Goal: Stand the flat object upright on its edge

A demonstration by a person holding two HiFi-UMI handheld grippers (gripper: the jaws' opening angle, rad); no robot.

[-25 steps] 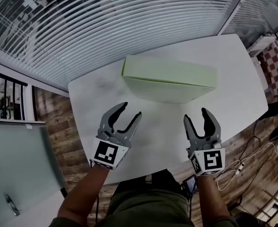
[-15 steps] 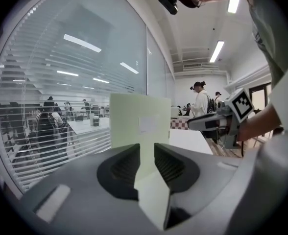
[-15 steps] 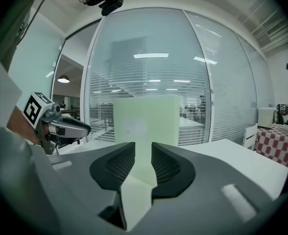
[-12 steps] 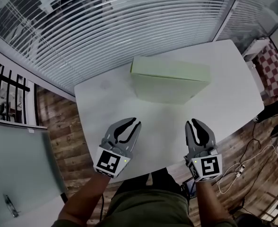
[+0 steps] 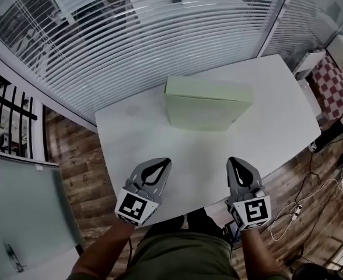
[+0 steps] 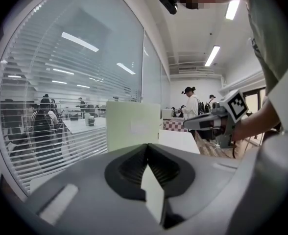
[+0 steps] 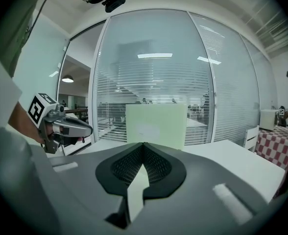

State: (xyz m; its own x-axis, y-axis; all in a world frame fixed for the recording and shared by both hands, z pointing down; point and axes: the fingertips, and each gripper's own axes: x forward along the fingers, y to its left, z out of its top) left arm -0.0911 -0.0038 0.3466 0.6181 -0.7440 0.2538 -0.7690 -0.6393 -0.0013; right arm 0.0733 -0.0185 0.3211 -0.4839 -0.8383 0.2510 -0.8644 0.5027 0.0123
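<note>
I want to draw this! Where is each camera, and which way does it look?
Head view: on the person's head, looking steeply down at the white table and upright green box; both forearms show, with the left gripper and right gripper, jaws just closed on nothing.
Left gripper view: on the left gripper, looking along its shut jaws at the box; the right gripper shows at right.
Right gripper view: on the right gripper, facing the box; the left gripper shows at left.
Shared: all three see the box.

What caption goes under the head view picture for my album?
Pale green box stands upright on white table; left gripper and right gripper, just closed, hold nothing.
</note>
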